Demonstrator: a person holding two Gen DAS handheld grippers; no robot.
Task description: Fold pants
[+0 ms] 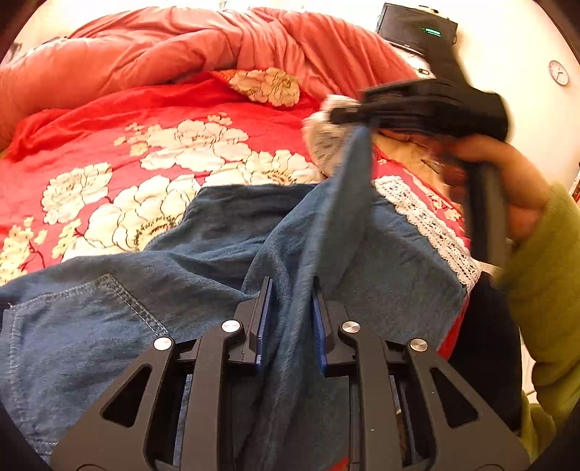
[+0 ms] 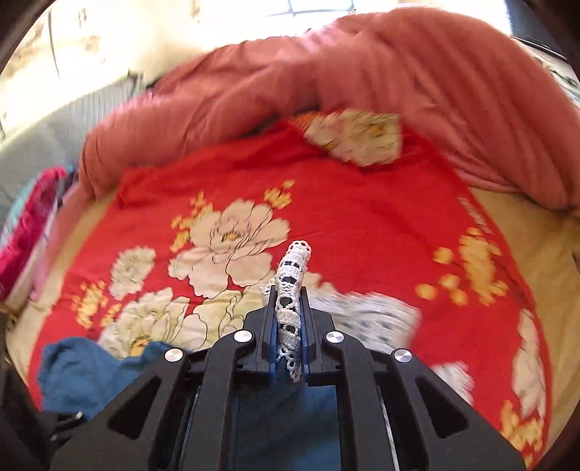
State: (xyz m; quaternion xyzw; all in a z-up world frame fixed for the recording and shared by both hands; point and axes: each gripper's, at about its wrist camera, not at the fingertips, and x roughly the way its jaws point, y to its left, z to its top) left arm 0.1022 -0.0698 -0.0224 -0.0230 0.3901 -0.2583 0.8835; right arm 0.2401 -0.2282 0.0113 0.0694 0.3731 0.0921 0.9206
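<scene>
Blue denim pants with white lace hems lie on a red flowered bedsheet. My left gripper has its jaws partly closed around a raised fold of the denim. My right gripper is shut on the white lace hem of a pant leg and holds it above the bed. In the left wrist view the right gripper is up and to the right, with a strip of denim hanging from it. More blue denim lies at lower left in the right wrist view.
A rumpled pink quilt is bunched along the far side of the bed. A black device with a green light sits far right, and a wall clock beyond. Folded pink and teal cloth lies at the bed's left edge.
</scene>
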